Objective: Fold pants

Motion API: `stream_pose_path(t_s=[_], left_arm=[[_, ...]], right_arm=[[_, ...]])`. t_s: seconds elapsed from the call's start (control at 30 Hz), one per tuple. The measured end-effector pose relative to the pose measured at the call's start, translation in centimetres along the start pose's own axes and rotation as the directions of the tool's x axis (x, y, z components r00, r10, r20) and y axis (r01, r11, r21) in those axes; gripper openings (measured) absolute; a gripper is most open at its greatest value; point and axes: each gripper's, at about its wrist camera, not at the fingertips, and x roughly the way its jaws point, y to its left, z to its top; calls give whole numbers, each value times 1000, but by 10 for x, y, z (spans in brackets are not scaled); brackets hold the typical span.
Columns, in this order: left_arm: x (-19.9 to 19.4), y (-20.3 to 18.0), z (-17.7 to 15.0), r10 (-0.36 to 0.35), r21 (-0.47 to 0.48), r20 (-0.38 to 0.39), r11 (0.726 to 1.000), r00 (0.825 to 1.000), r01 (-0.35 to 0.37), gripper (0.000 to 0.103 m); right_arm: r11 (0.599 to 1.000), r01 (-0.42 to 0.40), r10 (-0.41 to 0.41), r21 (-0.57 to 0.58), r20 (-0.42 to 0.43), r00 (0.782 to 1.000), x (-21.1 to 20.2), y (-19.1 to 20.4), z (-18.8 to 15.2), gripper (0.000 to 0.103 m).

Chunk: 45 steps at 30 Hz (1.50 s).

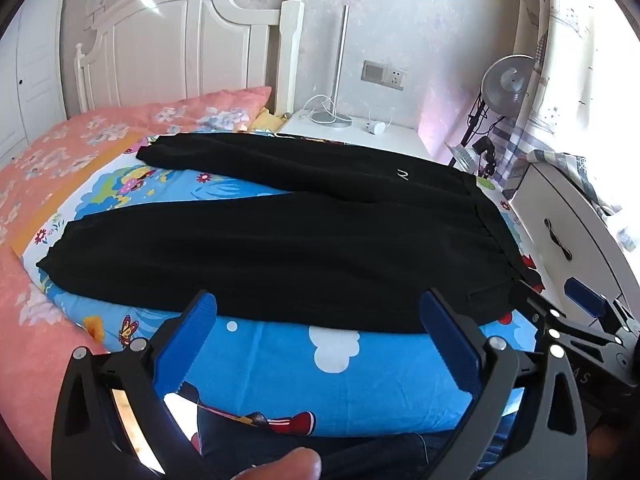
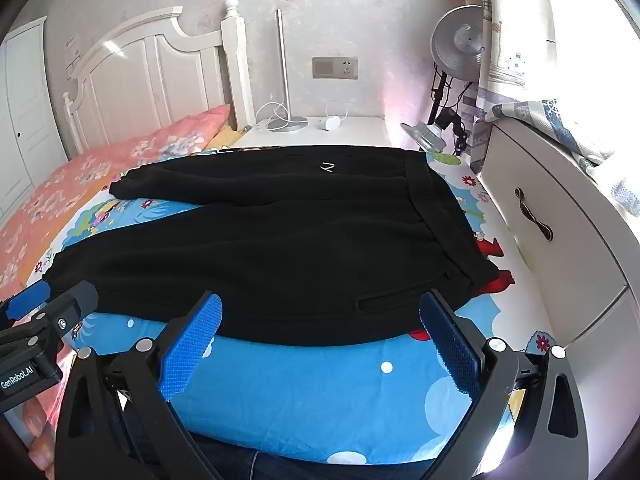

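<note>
Black soft-fabric pants (image 1: 288, 240) lie spread flat on a blue cartoon-print bedsheet (image 1: 304, 376), just ahead of both tools. The left gripper (image 1: 318, 312) and right gripper (image 2: 320, 312) hover with jaws wide apart, holding nothing. A shallow pinch at the near hem could catch the sheet too, dragging it into the fold.
</note>
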Motion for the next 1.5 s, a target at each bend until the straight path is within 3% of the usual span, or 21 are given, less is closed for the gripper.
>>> stream_pose_path(t_s=[0.1, 1.5], left_arm=[[1, -2, 1, 24, 29, -23, 999, 999, -23, 101], [0, -2, 6, 34, 24, -5, 999, 999, -34, 101]], right_arm=[[1000, 3, -3, 0, 2, 1000, 0, -2, 1, 96], [1000, 7, -7, -3, 9, 1000, -1, -3, 5, 96]])
